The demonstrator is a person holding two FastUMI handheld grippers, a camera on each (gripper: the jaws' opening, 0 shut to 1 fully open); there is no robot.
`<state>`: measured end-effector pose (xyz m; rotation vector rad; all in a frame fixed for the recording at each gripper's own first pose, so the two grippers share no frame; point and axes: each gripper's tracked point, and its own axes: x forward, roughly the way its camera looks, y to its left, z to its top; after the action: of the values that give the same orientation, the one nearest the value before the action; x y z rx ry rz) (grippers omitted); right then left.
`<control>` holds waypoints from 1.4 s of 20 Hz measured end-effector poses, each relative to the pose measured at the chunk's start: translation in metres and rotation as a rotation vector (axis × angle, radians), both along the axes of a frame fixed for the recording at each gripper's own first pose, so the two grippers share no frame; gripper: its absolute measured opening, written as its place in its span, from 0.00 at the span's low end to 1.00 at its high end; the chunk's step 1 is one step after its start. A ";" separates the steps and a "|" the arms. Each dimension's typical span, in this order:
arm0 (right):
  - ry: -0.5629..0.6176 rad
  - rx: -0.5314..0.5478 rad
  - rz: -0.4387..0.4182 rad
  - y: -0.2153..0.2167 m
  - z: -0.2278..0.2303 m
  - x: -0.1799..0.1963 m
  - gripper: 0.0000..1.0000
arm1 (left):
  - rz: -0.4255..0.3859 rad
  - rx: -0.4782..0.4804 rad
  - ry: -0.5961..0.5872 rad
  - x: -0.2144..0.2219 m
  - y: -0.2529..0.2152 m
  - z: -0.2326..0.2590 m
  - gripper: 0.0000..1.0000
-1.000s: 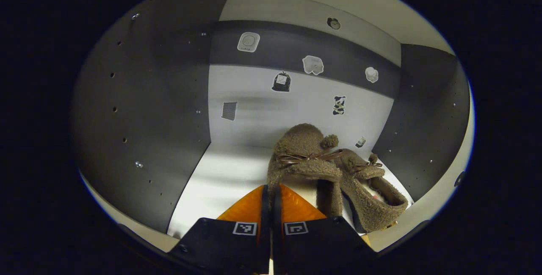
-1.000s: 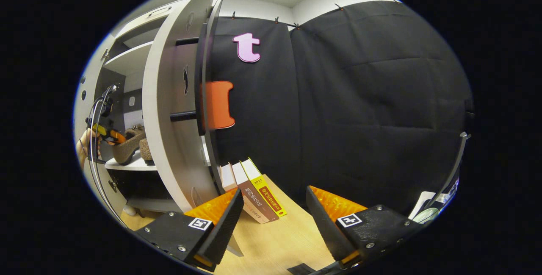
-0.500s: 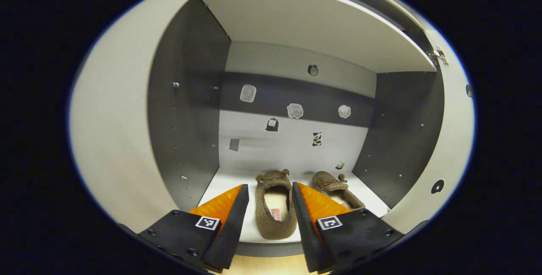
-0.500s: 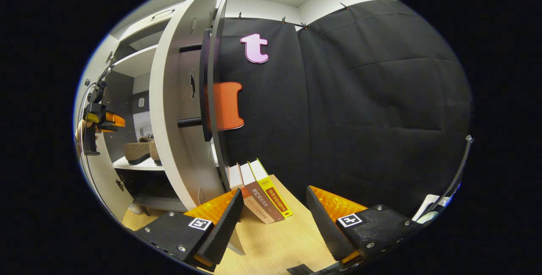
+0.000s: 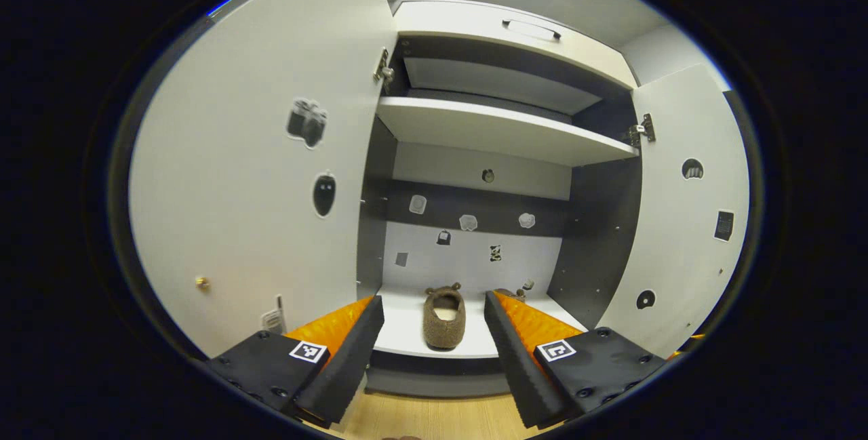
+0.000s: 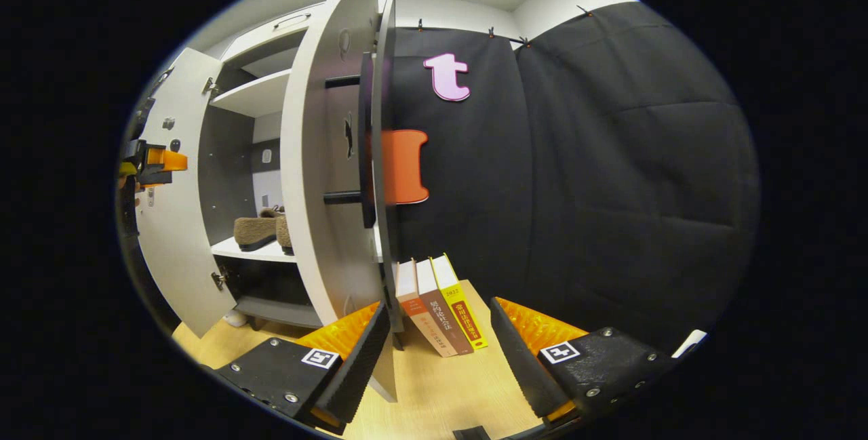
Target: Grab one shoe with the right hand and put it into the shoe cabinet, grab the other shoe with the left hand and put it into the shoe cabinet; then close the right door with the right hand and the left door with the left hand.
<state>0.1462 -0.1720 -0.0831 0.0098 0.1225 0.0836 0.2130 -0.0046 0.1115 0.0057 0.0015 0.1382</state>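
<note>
Both shoes (image 5: 444,318) sit on the open shoe cabinet's (image 5: 502,131) shelf; both grippers' jaws gape wide, empty.

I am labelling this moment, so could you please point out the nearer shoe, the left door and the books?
Nearer shoe (image 5: 444,321), left gripper view, on its fuzzy heel.
Left door (image 5: 251,223), left gripper view, on its bare inner face.
Books (image 6: 441,308), right gripper view, on the middle spine.

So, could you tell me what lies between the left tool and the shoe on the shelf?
Nothing: in the left gripper view the open left tool faces the shoe across bare shelf.
</note>
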 end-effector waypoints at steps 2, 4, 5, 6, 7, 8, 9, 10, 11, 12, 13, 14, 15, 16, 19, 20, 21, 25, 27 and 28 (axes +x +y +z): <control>-0.003 0.008 0.036 0.006 0.001 0.001 0.99 | 0.034 0.012 -0.032 -0.037 0.007 0.005 0.94; 0.000 0.015 0.074 0.014 -0.001 0.002 0.99 | 0.057 0.024 -0.042 -0.072 0.014 0.007 0.95; 0.002 0.018 0.093 0.017 -0.001 0.002 0.99 | 0.068 0.036 -0.036 -0.090 0.018 0.005 0.97; 0.003 0.013 0.099 0.019 -0.001 0.002 0.99 | 0.083 0.045 -0.031 -0.106 0.024 0.002 0.96; 0.002 0.007 0.105 0.019 -0.001 0.002 0.99 | 0.100 0.049 -0.025 -0.120 0.032 0.000 0.96; -0.002 0.003 0.112 0.020 0.000 0.002 0.92 | 0.120 0.050 -0.020 -0.134 0.040 -0.001 0.96; 0.001 0.003 0.119 0.021 -0.001 0.003 0.92 | 0.142 0.051 -0.018 -0.149 0.050 -0.003 0.96; 0.002 0.008 0.124 0.023 -0.001 0.003 0.92 | 0.161 0.049 -0.025 -0.162 0.061 -0.004 0.96; 0.007 0.015 0.127 0.025 -0.002 0.003 0.92 | 0.181 0.041 -0.032 -0.176 0.071 -0.005 0.97; 0.010 0.020 0.124 0.027 -0.003 0.002 0.92 | 0.196 0.037 -0.037 -0.187 0.081 -0.006 0.97; 0.004 0.023 0.121 0.030 -0.002 0.001 0.91 | 0.214 0.041 -0.040 -0.197 0.091 -0.008 0.97; 0.003 0.021 0.116 0.035 -0.001 -0.001 0.91 | 0.228 0.052 -0.045 -0.205 0.102 -0.008 0.96; 0.001 0.020 0.110 0.041 -0.001 -0.002 0.91 | 0.240 0.065 -0.042 -0.212 0.112 -0.008 0.97; 0.002 0.017 0.105 0.045 -0.003 -0.003 0.91 | 0.247 0.074 -0.034 -0.214 0.120 -0.012 0.97; -0.002 0.000 0.095 0.062 -0.001 -0.005 0.90 | 0.244 0.077 -0.018 -0.216 0.142 -0.021 0.96; -0.002 -0.005 0.092 0.067 -0.001 -0.006 0.90 | 0.240 0.070 -0.016 -0.215 0.148 -0.024 0.96; -0.006 -0.010 0.088 0.073 -0.001 -0.007 0.90 | 0.233 0.060 -0.013 -0.213 0.154 -0.028 0.96; -0.020 -0.014 0.062 0.096 -0.001 -0.008 0.90 | 0.201 0.030 -0.008 -0.201 0.181 -0.038 0.96; -0.026 -0.010 0.050 0.111 -0.001 -0.008 0.90 | 0.195 0.037 -0.003 -0.195 0.194 -0.043 0.97; -0.028 -0.008 0.047 0.119 -0.001 -0.007 0.90 | 0.185 0.047 0.003 -0.193 0.199 -0.046 0.97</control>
<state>0.1396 -0.0532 -0.0844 -0.0019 0.0955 0.1300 0.0205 0.1945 0.0659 0.0525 0.0014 0.3230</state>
